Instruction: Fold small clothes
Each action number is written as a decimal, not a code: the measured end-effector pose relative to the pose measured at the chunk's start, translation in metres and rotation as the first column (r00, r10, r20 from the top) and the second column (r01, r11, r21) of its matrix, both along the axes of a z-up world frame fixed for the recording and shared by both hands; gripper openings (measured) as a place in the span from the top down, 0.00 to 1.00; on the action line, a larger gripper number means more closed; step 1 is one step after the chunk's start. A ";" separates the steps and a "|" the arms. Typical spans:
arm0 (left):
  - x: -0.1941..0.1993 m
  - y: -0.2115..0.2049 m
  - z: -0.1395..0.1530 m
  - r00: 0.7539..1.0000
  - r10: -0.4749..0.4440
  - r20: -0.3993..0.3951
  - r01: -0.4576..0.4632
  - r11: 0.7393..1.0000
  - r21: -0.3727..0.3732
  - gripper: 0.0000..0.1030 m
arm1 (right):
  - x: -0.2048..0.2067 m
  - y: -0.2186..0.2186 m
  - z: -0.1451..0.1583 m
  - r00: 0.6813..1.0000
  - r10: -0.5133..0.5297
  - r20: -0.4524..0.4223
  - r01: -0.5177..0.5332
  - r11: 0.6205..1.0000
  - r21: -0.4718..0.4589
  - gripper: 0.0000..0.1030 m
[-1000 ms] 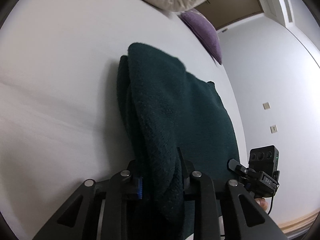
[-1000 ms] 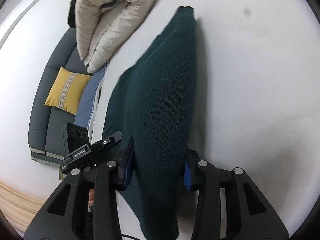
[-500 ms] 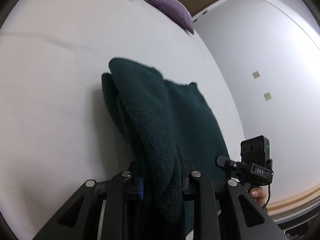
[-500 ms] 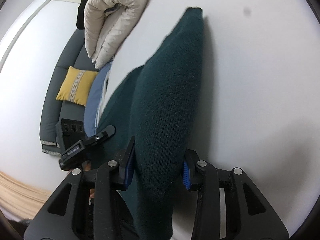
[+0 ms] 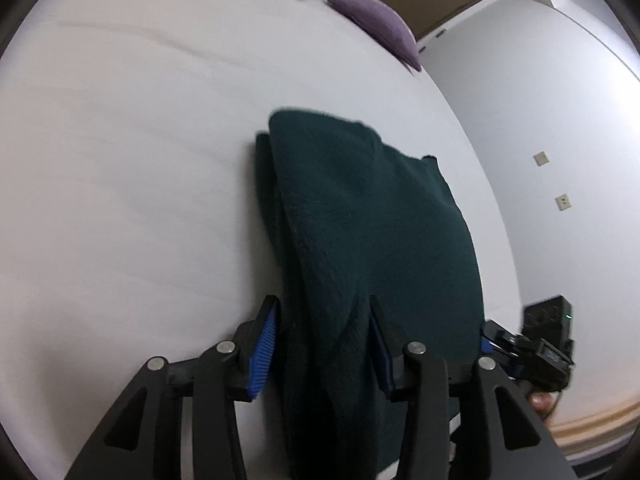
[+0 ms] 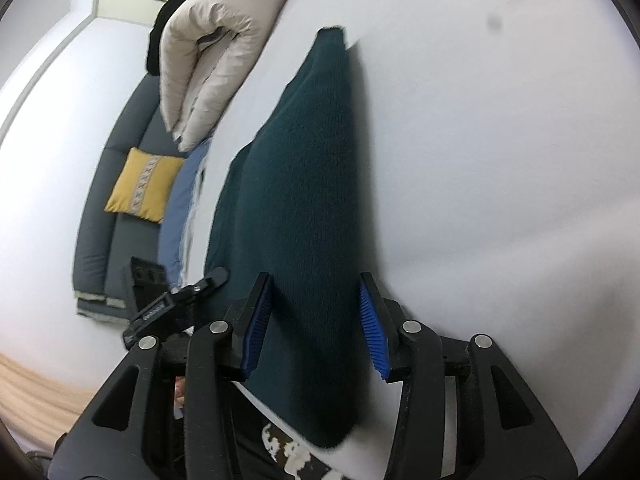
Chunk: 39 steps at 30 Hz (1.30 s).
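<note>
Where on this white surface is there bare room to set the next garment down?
Bare white surface lies wide on the side of the dark green sweater away from the wall, and beyond its far end before the purple cushion and beige duvet. The wall-side strip is narrow.

Nothing readable for you here. There's pale lettering on the black clip-on unit (image 6: 154, 312) beside your right gripper, seen from the right wrist, but it's too blurred to make out. Same story from the left wrist: small marks on the black module (image 5: 554, 356) at the far right, too tiny to read.
</note>
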<state>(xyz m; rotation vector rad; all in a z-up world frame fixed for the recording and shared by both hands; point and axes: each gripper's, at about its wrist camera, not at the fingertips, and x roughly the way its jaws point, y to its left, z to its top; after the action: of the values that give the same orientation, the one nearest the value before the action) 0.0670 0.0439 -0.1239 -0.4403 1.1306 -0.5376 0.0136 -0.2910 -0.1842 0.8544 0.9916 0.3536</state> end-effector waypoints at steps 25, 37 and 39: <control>-0.077 -0.040 0.094 0.892 0.031 0.450 -0.172 0.946 0.275 0.25 | -0.087 0.007 0.079 0.979 0.002 0.202 0.046 0.970 -0.237 0.60; -0.152 -0.056 0.200 0.486 0.047 0.873 -0.582 0.762 0.283 0.00 | -0.142 0.055 0.216 0.833 -0.024 0.553 0.395 0.726 -0.563 0.01; -0.160 -0.056 0.212 0.445 0.056 0.894 -0.609 0.750 0.257 0.00 | -0.152 0.060 0.231 0.808 -0.026 0.588 0.439 0.691 -0.574 0.00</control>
<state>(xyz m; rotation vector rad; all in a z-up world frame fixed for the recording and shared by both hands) -0.0928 -0.0123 0.0882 0.1471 0.1353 0.0298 -0.1389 -0.2309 0.0464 0.1478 0.3867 -0.0383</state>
